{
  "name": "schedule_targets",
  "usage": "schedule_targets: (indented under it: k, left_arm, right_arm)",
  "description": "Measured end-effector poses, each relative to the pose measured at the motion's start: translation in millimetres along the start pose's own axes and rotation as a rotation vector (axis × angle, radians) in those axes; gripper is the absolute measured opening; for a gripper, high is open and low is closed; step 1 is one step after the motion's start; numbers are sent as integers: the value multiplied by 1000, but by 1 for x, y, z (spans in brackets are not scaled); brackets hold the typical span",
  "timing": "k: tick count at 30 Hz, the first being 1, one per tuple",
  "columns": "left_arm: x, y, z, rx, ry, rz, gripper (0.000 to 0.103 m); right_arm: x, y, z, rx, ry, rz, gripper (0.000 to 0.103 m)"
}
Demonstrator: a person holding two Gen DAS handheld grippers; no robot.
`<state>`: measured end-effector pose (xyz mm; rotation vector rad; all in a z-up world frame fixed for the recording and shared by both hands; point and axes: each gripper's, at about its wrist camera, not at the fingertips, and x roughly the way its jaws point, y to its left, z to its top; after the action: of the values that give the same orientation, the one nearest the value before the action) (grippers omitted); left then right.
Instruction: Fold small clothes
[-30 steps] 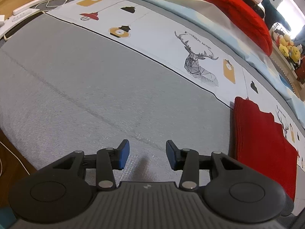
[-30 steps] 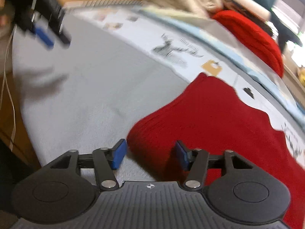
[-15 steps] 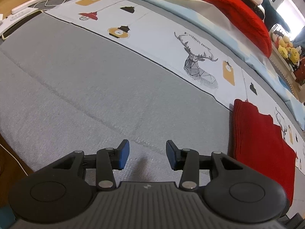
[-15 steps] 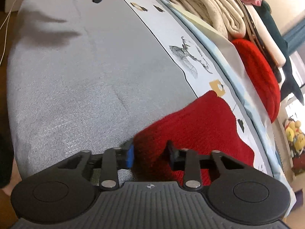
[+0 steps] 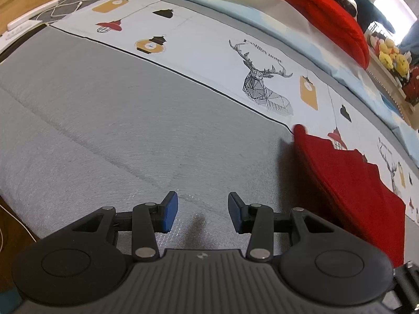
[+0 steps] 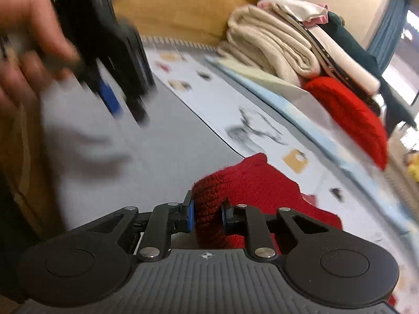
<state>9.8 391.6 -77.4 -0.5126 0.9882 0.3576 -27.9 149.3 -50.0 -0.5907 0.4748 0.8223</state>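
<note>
A small red knit garment [image 5: 351, 180] lies on the grey bed cover at the right of the left wrist view, its near edge lifted. My right gripper [image 6: 207, 217] is shut on a bunched edge of this red garment [image 6: 251, 183] and holds it raised above the cover. My left gripper [image 5: 201, 210] is open and empty, low over the grey cover [image 5: 117, 120], to the left of the garment. The left gripper also shows blurred in the right wrist view [image 6: 117, 78], held by a hand.
A white printed strip with deer and lanterns [image 5: 209, 52] runs behind the grey area. Folded blankets and a red knit pile [image 6: 348, 112] are stacked at the back. A power strip and cable [image 5: 52, 10] lie at the far left. The bed edge [image 5: 15, 209] is near left.
My right gripper closed on the red garment's edge and lifted it. The left gripper stayed open and shifted a little toward the garment.
</note>
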Motion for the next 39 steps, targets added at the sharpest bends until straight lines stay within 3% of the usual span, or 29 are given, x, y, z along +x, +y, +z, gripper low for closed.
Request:
schedule_targets:
  k: [3,8,11,14,18,20,22,24,27,31,35,39]
  left_arm:
    - [1,-5,-1,-6,4,-2,47]
    - [3,-24,-1,17,3,-13,47]
    - [8,-46,-1,46,8,-22,47]
    - [14,-76,-3,95,15,-38,47]
    - [24,-125,-10,188,27,-56,47]
    - [28,-151,-15,245,33,-61,47]
    - [31,-175,-22,298,36,-66,47]
    - [36,-197,-28,345,37,-74,47]
    - [40,-226,-36,390,36,-99,47]
    - [47,-261,-50,439,48,-119,48]
    - [49,-287,-66,504,41,-133,48]
    - [44,-302,-81,563,17,-145,48]
  right_arm:
    - [-15,-27,10,191,-38,37,18]
    - [-52,-124,1,604,-135,-81,18]
    - [-83,-184,-35,815,-164,-208,18]
    - [-117,-236,-99,1079,-157,-361,18]
    - [-145,-271,-194,1297,-13,-571,18]
    - [-146,-280,-240,1436,121,-593,20]
    - [-150,-285,-270,1536,200,-538,27]
    - [-161,-288,-274,1509,192,-493,40]
    - [-183,-298,-260,1400,161,-527,41]
    - [-195,-329,-251,1339,73,-418,46]
    - [-164,-365,-244,1205,99,-287,64]
    - [-127,-378,-255,1160,148,-250,64]
